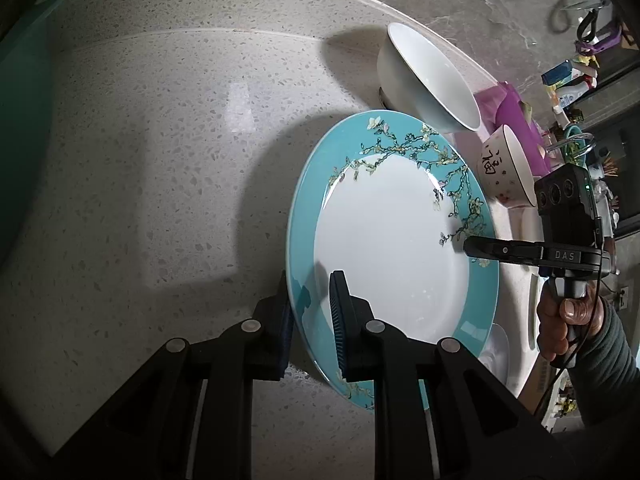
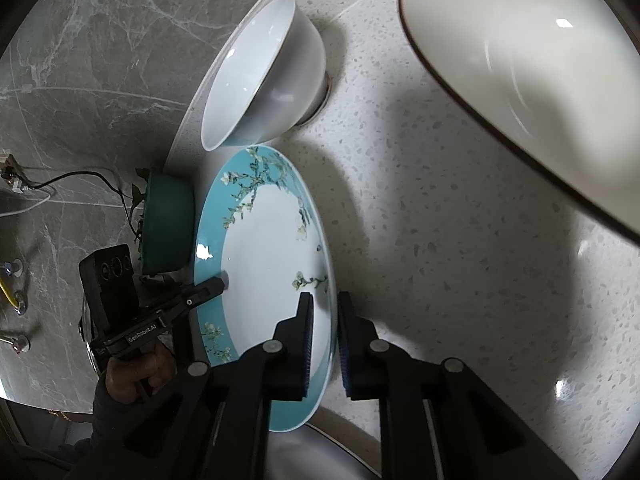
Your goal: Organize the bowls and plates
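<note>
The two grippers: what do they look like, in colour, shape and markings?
Both are black with dark blue ribbed pads. The right gripper reads "DAS", the left gripper "GenRobot.AI". Each carries a boxy three-lens camera. A thin black cable hangs by the right handle; sleeves are dark.

"DAS" on right gripper (image 1: 466,246); "GenRobot.AI" on left gripper (image 2: 222,285); handwritten characters on small bowl (image 1: 506,168), illegible.

Pale speckled stone countertop (image 1: 160,140) with a curved edge, above grey marble-veined floor (image 2: 80,60).
</note>
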`<action>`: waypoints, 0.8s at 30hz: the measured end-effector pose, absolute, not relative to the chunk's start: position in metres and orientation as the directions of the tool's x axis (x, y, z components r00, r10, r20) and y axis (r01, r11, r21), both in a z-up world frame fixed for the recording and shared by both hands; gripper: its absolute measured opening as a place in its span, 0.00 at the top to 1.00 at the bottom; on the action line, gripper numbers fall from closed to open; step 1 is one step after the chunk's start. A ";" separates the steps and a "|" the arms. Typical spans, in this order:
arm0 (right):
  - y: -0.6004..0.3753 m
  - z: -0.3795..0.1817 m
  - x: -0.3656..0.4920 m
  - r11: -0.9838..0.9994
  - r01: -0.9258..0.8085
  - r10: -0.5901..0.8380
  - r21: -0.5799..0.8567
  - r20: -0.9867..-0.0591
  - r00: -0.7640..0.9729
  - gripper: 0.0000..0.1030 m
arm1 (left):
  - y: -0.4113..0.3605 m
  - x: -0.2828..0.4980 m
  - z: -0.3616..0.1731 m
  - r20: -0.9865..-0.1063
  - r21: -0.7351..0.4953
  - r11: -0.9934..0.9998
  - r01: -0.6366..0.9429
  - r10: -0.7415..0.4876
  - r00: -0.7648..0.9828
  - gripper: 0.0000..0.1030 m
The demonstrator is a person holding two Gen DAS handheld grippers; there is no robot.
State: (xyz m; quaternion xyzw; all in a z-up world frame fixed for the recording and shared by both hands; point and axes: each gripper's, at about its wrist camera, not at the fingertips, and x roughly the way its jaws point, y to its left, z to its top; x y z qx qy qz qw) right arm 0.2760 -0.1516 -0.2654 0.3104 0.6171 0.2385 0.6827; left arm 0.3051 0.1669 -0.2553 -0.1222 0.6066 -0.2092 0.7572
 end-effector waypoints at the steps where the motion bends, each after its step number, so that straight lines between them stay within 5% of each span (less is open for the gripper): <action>1: -0.151 -0.266 0.276 0.697 0.057 0.706 0.715 -0.697 0.125 0.88 | 0.167 0.305 -0.256 -0.868 -0.437 0.884 0.166 -0.463 0.178 0.88; 24: -0.141 -0.261 0.269 0.729 0.047 0.666 0.683 -0.724 0.183 0.88 | 0.168 0.299 -0.246 -0.880 -0.394 0.899 0.188 -0.429 0.204 0.89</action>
